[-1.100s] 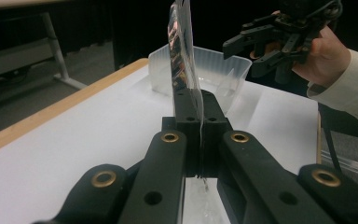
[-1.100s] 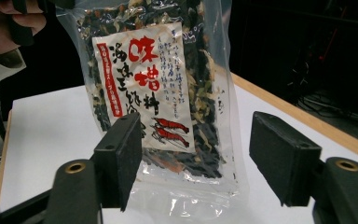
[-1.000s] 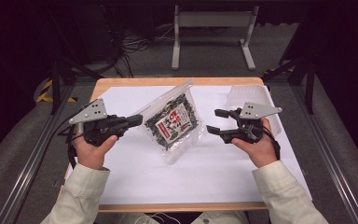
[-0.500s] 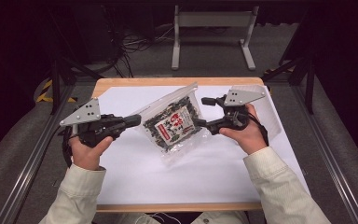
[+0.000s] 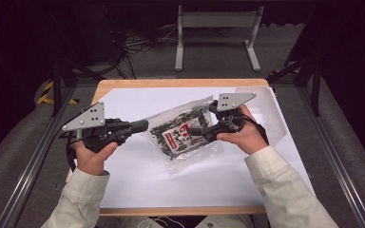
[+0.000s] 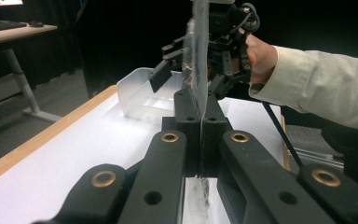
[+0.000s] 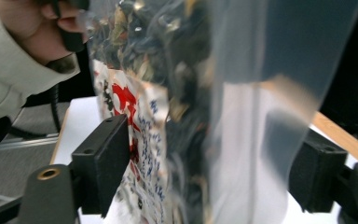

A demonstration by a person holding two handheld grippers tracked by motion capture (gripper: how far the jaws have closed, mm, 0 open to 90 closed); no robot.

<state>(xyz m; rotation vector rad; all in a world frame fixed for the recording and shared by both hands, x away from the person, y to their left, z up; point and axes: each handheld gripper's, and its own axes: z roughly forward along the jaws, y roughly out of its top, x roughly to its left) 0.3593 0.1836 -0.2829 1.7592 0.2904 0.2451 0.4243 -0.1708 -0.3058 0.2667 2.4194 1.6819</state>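
Above the tabletop (image 5: 138, 190):
Bag (image 5: 183, 135): clear, dark contents, held off the surface.
Left gripper (image 5: 140, 126): jaws clamped on bag's edge.
Right gripper (image 5: 204, 129): jaws just closing slightly, apart around the bag.

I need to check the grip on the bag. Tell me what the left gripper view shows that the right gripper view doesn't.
Left gripper view: the left gripper shut on the edge of the clear bag, a clear plastic bin on the white table, and the right gripper beyond the bag.

Right gripper view: the right gripper's jaws apart on either side of the bag, not pressing it, with the red printed label and dark contents close up.

Both: the bag, the table, a cream sleeve.
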